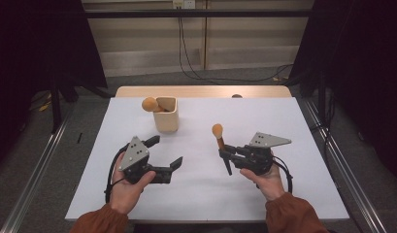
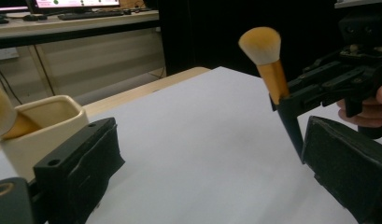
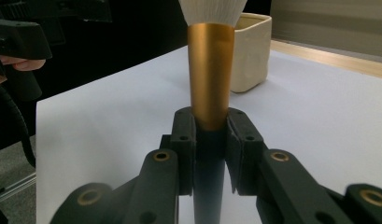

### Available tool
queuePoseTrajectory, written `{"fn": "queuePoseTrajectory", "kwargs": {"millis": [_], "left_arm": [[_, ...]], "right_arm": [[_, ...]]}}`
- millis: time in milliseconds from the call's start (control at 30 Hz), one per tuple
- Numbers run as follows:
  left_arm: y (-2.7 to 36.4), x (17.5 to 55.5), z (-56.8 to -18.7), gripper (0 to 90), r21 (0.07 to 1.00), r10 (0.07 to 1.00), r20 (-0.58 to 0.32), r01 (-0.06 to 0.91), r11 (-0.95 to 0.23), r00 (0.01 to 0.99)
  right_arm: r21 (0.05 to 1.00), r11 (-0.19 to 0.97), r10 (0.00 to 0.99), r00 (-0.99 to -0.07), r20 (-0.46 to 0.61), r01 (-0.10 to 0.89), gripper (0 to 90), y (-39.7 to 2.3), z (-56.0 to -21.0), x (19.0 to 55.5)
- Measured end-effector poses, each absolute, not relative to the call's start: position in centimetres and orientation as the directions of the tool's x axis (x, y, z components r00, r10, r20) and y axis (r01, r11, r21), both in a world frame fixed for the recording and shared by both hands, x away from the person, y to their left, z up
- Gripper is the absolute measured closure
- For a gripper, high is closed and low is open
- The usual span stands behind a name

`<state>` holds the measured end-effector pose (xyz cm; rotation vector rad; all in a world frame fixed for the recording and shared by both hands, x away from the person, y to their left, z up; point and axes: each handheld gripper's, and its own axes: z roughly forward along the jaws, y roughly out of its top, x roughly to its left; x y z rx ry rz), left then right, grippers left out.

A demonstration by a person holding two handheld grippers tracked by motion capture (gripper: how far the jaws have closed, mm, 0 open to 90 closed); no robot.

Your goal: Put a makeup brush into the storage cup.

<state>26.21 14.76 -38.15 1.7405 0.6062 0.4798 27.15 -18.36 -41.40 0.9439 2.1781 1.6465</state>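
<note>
My right gripper is shut on a makeup brush, which stands nearly upright with its orange-tipped head on top and its black handle pointing down at the table. In the right gripper view the pads clamp the brush just below its gold collar. My left gripper hovers open over the left half of the white table, nothing between its fingers. Beyond it stands a cream cup with a second brush leaning out to the left.
In the left gripper view the cup is at the left, while the right gripper and its brush are at the upper right. The table's wooden far edge lies behind the cup. Cables hang by the back wall.
</note>
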Motion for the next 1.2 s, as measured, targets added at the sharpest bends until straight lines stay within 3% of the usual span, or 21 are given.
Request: {"fn": "queuePoseTrajectory", "kwargs": {"millis": [300, 467, 1200], "left_arm": [[13.2, 27.4, -38.1, 3.6, 0.972, 0.635, -0.004, 0.152, -0.179, 0.773], [12.6, 28.1, -38.0, 3.0, 0.975, 0.63, -0.054, 0.178, -0.136, 0.775], [8.9, 29.4, -37.9, 3.7, 0.962, 0.589, -0.061, 0.206, -0.181, 0.806]], "right_arm": [[0.927, 0.154, 0.607, -0.773, 0.185, 0.342, 75.2, -17.1, -41.4, 27.9], [0.927, 0.156, 0.602, -0.777, 0.184, 0.341, 75.3, -16.8, -41.5, 27.9], [0.923, 0.146, 0.586, -0.783, 0.209, 0.356, 75.2, -15.6, -42.2, 27.6]]}}
